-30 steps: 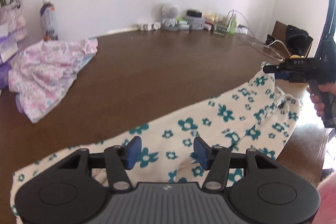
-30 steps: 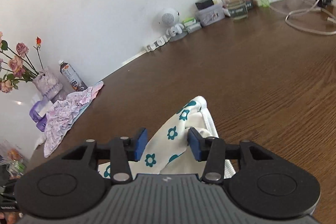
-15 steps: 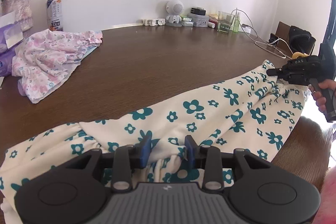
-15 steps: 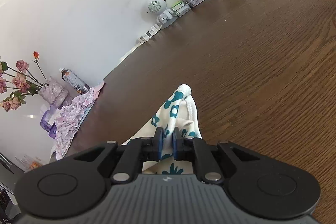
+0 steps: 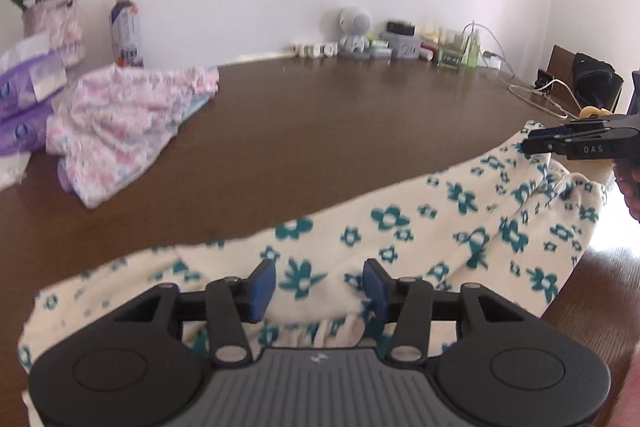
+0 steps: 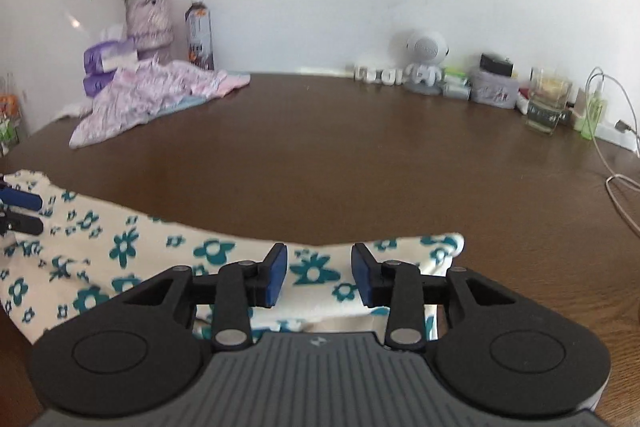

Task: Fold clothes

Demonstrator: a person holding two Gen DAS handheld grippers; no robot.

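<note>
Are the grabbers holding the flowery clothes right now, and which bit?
Nothing is held. The left gripper and right gripper both have their fingers spread apart over the flowered garment.

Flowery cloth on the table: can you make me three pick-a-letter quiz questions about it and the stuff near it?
1. Where is the pink pile?
A. next to the bottle
B. on the floor
C. among the cables

2. What colour are the flowers on the cloth?
A. red
B. teal
C. yellow

3. How is the right gripper?
A. shut on the cloth
B. shut on the bottle
C. open

Answers:
1 A: the pile lies at the table's far left, just in front of the bottle.
2 B: the cloth is cream with teal flowers.
3 C: its jaws stand apart over the cloth, which shows between them.
</note>
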